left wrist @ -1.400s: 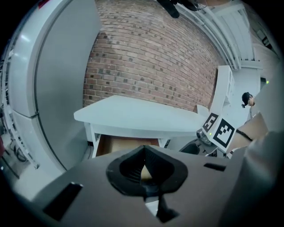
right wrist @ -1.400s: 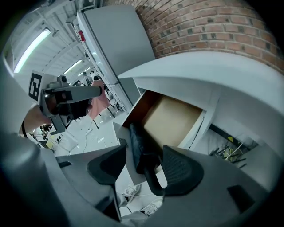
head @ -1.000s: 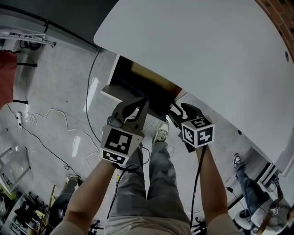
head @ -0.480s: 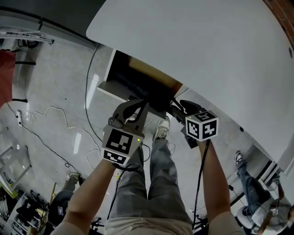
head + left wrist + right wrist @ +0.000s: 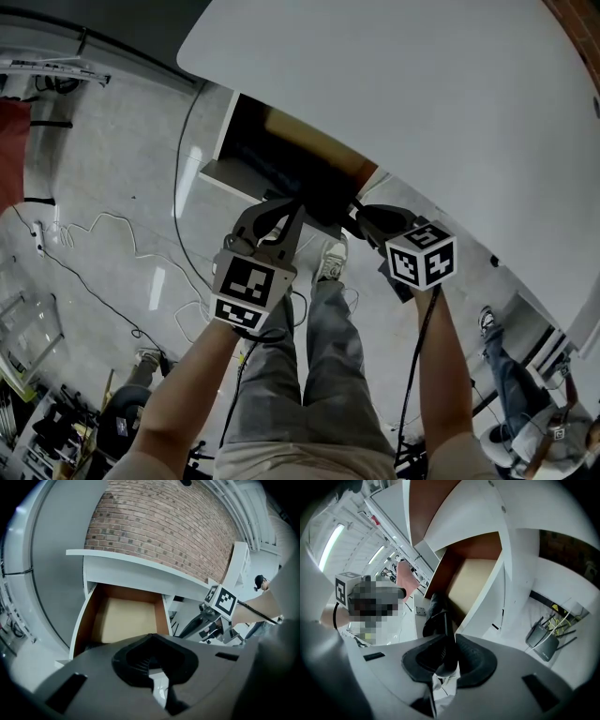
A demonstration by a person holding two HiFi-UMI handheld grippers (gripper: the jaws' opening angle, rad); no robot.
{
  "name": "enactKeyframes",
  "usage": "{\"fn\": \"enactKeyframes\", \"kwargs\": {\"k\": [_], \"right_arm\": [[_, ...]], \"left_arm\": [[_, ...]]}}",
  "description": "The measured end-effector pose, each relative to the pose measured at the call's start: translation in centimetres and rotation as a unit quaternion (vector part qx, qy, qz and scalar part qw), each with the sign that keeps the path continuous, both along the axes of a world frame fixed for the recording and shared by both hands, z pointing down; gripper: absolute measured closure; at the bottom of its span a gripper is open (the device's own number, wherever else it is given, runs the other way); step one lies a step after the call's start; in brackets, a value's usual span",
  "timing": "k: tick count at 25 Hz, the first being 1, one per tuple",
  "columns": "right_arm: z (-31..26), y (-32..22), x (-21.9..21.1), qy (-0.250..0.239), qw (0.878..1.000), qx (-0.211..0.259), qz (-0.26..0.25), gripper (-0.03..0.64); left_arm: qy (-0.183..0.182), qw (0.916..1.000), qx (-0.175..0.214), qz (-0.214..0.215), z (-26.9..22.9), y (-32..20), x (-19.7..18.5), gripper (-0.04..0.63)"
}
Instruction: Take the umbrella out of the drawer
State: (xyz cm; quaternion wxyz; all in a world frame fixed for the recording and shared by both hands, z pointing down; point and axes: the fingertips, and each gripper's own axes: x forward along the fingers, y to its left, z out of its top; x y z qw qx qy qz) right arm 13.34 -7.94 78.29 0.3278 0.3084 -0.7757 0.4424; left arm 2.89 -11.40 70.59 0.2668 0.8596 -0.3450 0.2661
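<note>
Black folded umbrella point(image 5: 440, 620) sits between the pads of the right gripper point(image 5: 447, 660), whose jaws have just been closing and now pinch it, right at the near right corner of the open brown wooden drawer with a white front point(image 5: 83, 620). The umbrella's far end reaches up towards the drawer's edge. Left gripper point(image 5: 154, 662) hovers just to the left at the drawer's near side, jaws spread, nothing between them. The white rounded worktop point(image 5: 422, 94) overhangs the drawer, and thin cables point(image 5: 103, 230) trail across the grey floor point(image 5: 122, 178).
</note>
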Motion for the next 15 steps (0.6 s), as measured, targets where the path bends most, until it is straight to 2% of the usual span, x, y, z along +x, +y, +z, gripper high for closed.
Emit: {"fn": "enactKeyframes", "kwargs": {"k": [6, 10, 15], "right_arm": [[-0.2, -0.4, -0.8, -0.075, 0.997, -0.003, -0.003, 0.552], [0.2, -0.7, -1.9, -0.061, 0.997, 0.002, -0.04, 0.549], [0.7, -1.5, -2.8, -0.043, 0.998, 0.008, -0.049, 0.531]], "left_arm": [[-0.004, 1.0, -0.002, -0.001, 0.6, 0.2, -0.3, 0.588], [-0.005, 1.0, -0.006, -0.005, 0.8, 0.2, -0.5, 0.588], [-0.005, 0.9999, -0.008, -0.009, 0.9, -0.1, -0.9, 0.588]]}}
